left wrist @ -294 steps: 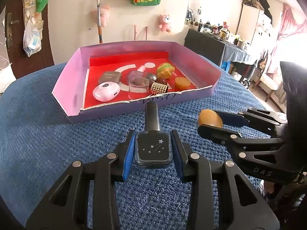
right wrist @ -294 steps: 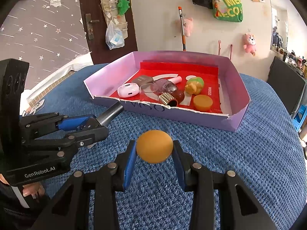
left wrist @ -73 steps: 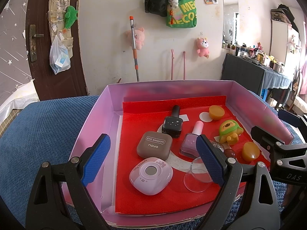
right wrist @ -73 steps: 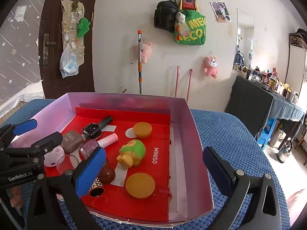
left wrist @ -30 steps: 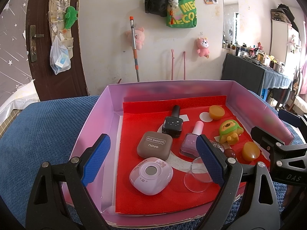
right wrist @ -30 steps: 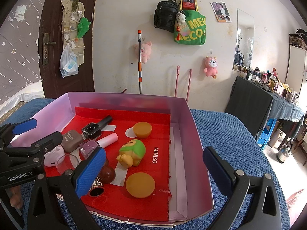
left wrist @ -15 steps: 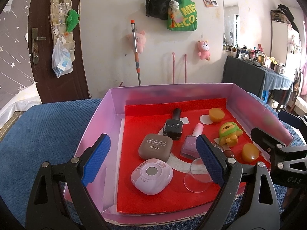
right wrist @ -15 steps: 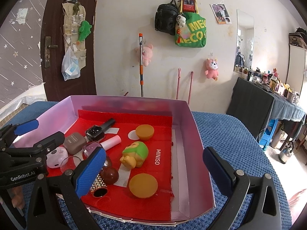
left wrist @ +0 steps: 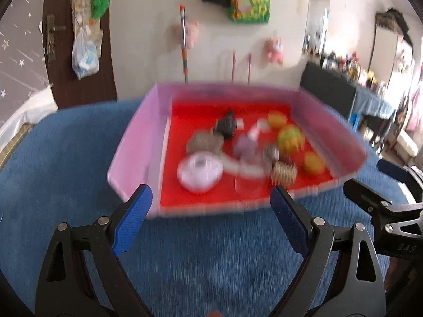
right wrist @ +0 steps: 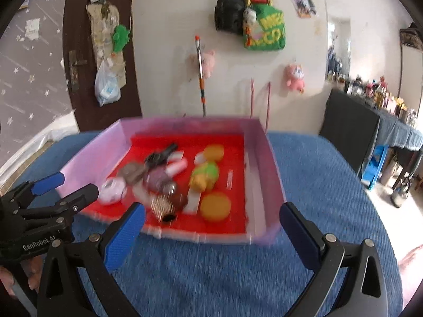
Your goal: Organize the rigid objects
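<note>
Both views motion-blurred, small detail unreliable. Left gripper [left wrist: 210, 211] spread wide, nothing between the pads, hanging over bare blue cloth [left wrist: 66, 163] just short of the pink box [left wrist: 132, 155]. Right gripper [right wrist: 212, 227] likewise released and empty, also on the near side of the box front wall. All visible small items sitting inside on the red liner [left wrist: 190, 198]: white round case [left wrist: 199, 171], brown compact [left wrist: 205, 141], black bottle [left wrist: 226, 125], pale purple bottle [left wrist: 246, 144], green-and-yellow toy [left wrist: 289, 138], two orange pieces [right wrist: 214, 207] and [right wrist: 213, 152], gold studded piece [right wrist: 161, 206]. Something clear near the front edge, too smeared to call. Nothing loose on the cloth around the box in either view. Judgement: collection step looks done or close to it, everything gathered in one container. Left, if anything: tidying the layout inside, since the pieces lie clustered and partly touching on the left half. Far side of the box hidden behind the back wall, so stragglers there can't be ruled out.
</note>
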### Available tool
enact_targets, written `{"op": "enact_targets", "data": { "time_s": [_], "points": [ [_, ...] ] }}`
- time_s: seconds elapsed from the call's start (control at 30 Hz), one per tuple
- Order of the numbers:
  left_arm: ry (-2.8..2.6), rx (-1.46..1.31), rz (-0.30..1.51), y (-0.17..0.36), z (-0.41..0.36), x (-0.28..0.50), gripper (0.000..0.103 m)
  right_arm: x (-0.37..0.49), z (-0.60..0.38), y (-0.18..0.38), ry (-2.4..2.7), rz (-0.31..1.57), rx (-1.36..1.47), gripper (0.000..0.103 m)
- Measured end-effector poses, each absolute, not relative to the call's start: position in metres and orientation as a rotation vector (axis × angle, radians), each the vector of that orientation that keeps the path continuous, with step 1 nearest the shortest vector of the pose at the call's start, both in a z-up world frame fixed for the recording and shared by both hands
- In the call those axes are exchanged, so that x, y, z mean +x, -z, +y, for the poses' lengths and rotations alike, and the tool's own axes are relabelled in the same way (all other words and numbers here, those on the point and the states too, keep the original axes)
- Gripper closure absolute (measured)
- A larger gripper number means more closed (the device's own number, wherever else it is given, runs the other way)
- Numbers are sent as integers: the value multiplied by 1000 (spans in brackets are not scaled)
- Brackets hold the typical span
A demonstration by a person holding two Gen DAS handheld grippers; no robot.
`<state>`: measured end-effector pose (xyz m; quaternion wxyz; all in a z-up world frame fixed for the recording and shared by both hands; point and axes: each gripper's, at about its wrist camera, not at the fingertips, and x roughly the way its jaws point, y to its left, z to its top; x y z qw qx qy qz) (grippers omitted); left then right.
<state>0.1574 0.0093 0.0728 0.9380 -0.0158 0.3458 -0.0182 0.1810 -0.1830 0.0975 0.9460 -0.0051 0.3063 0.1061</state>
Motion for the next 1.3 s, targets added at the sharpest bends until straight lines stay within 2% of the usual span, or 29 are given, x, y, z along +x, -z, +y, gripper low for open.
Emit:
{"op": "enact_targets", "data": {
  "time_s": [0.27, 0.43, 0.7, 1.3],
  "points": [
    [34, -77, 929, -32, 4, 149, 12, 167, -186, -55, -171, 845, -51, 0],
    [-15, -16, 922, -25, -3, 145, 7, 173, -189, -35, -132, 938, -46, 0],
    [-35, -18, 928, -26, -1, 146, 0, 172, -193, -36, -108, 941, -32, 0],
    [-39, -26, 928, -26, 0, 153, 0, 175, -192, -35, -108, 948, -35, 0]
  ]
}}
